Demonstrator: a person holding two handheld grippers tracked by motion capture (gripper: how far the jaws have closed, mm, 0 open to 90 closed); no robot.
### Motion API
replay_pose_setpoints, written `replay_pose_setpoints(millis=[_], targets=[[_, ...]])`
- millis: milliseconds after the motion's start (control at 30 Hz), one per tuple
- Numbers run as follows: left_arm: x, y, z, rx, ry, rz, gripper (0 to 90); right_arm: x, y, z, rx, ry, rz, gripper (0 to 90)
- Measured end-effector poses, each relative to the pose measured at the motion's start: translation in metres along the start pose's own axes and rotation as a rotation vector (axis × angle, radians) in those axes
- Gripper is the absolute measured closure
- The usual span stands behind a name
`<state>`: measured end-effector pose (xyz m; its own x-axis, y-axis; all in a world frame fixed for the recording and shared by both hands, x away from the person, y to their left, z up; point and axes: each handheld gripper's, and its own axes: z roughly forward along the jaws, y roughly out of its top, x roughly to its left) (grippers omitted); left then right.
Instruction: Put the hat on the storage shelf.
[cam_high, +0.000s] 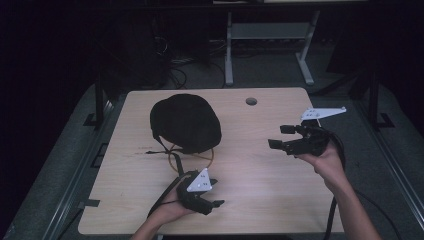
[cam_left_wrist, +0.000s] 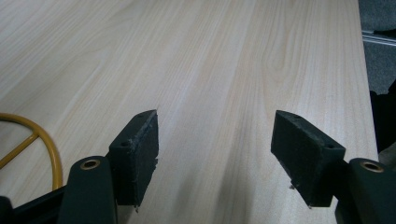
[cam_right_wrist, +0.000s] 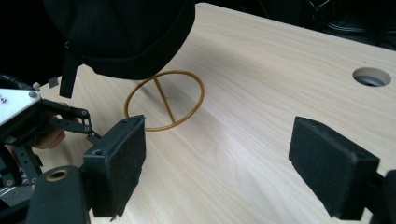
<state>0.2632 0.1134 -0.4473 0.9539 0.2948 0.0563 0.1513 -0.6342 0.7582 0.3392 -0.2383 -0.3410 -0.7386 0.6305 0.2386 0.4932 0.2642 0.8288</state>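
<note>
A black cap (cam_high: 186, 122) lies on the wooden table (cam_high: 260, 165), propped on a yellow wire ring stand (cam_high: 192, 156). The right gripper view has the cap (cam_right_wrist: 121, 35) at top left, over the ring stand (cam_right_wrist: 164, 99). My left gripper (cam_high: 215, 192) is held low near the table's front edge, just in front of the ring, open with bare wood between its jaws (cam_left_wrist: 215, 154). My right gripper (cam_high: 281, 137) hovers at the right side of the table, pointing left toward the cap, open and empty (cam_right_wrist: 217, 163). The left gripper (cam_right_wrist: 28, 121) also appears at the left of the right gripper view.
A round cable hole (cam_high: 251, 101) sits near the table's far edge, and it appears again as a hole (cam_right_wrist: 371, 76) at the right. A white desk frame (cam_high: 270, 45) and cables stand on the dark floor behind the table.
</note>
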Motion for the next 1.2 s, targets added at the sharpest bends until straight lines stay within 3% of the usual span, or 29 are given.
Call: replay_pose_setpoints(millis=[833,1200], targets=[[-0.001,-0.001,0.000,-0.004,-0.001,-0.006,32.0,-0.010,-0.051,-0.014,0.041,-0.030,0.069,18.4],[-0.001,-0.001,-0.001,0.001,-0.008,-0.002,32.1,-0.009,-0.080,-0.019,0.056,-0.018,0.103,18.3]])
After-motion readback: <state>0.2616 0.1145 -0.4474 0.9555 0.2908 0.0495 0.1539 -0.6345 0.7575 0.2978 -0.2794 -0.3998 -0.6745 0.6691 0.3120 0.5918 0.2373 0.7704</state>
